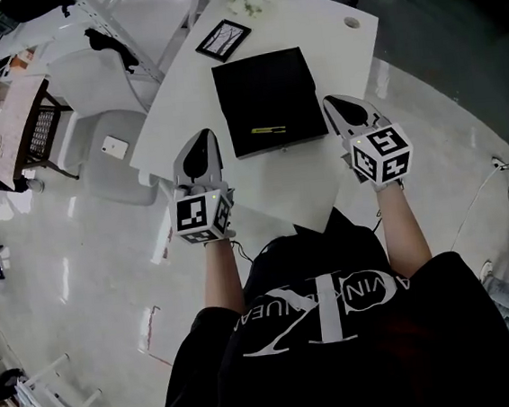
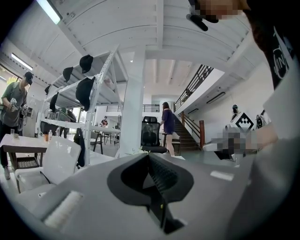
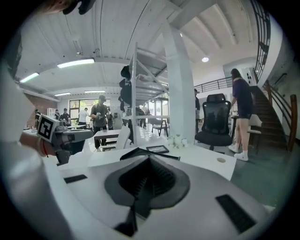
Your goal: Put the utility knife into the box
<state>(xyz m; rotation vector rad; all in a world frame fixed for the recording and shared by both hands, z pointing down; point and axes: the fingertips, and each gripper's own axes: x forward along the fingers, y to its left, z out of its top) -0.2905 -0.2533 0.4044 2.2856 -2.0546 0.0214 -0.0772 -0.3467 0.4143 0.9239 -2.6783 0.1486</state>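
A flat black box (image 1: 265,93) lies on the white table (image 1: 180,97). The utility knife (image 1: 268,131), slim and yellow-green, rests on the box's dark surface near its front edge; I cannot tell whether it lies inside or on a lid. My left gripper (image 1: 202,138) hovers left of the box, jaws shut and empty. My right gripper (image 1: 332,102) hovers at the box's right side, also shut on nothing. In the left gripper view the left gripper (image 2: 148,157) has its jaws closed together; in the right gripper view so does the right gripper (image 3: 149,159), with the box's edge (image 3: 130,153) beyond it.
A framed picture (image 1: 224,39) and small white flowers (image 1: 251,0) sit at the table's far end, with a round cable hole (image 1: 351,23) at its right corner. White chairs (image 1: 88,80) stand to the left. People and an office chair (image 3: 214,124) are farther off.
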